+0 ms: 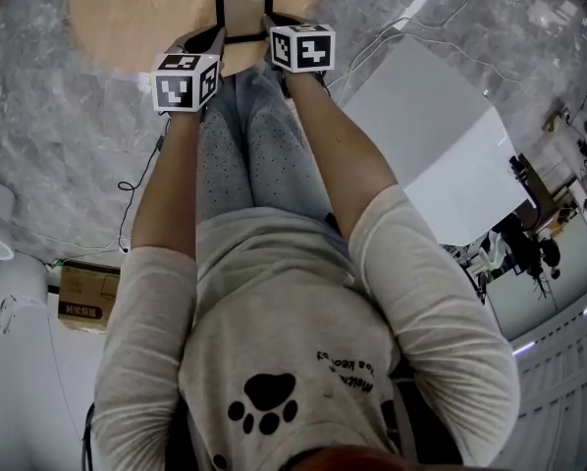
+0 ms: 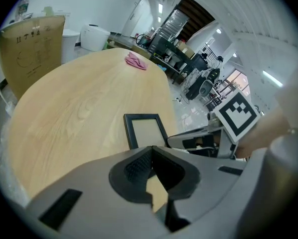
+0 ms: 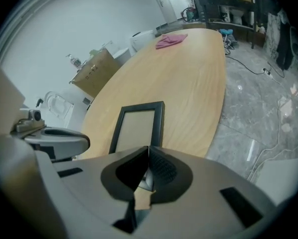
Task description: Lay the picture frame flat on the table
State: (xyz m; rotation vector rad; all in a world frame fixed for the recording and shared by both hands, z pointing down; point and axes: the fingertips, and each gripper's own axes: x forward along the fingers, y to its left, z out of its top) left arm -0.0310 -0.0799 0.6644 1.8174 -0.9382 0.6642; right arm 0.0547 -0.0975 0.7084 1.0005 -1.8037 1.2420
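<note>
A person leans over the edge of a pale wooden table [image 1: 127,18], a hand-held tool in each fist. The left gripper [image 2: 151,148] has its jaws pressed together on nothing and hangs over bare wood, just to the left of the frame's near corner. The right gripper [image 3: 148,147] is likewise closed, with no object seen between its pads, and its tips sit at the near edge of the picture frame [image 3: 136,128].

The black-railed frame appears to lie flat on the tabletop, close to the rim nearest the person, its long sides running away from them and its light pane facing up. From this the job looks done or all but done.

The frame is likely light and rigid: thin, stiff rails around a pane that may be glass and so is best not knocked or squeezed. On the smooth wood it would probably slide at a nudge. Any further hold is best taken across one of the dark rails, near the middle of a side or at a corner, never on the pane itself.

Beyond the frame the table runs bare to its far end, where a pink cloth [image 3: 170,40] lies crumpled. A cardboard box [image 2: 32,49] stands on the floor beside the table.
</note>
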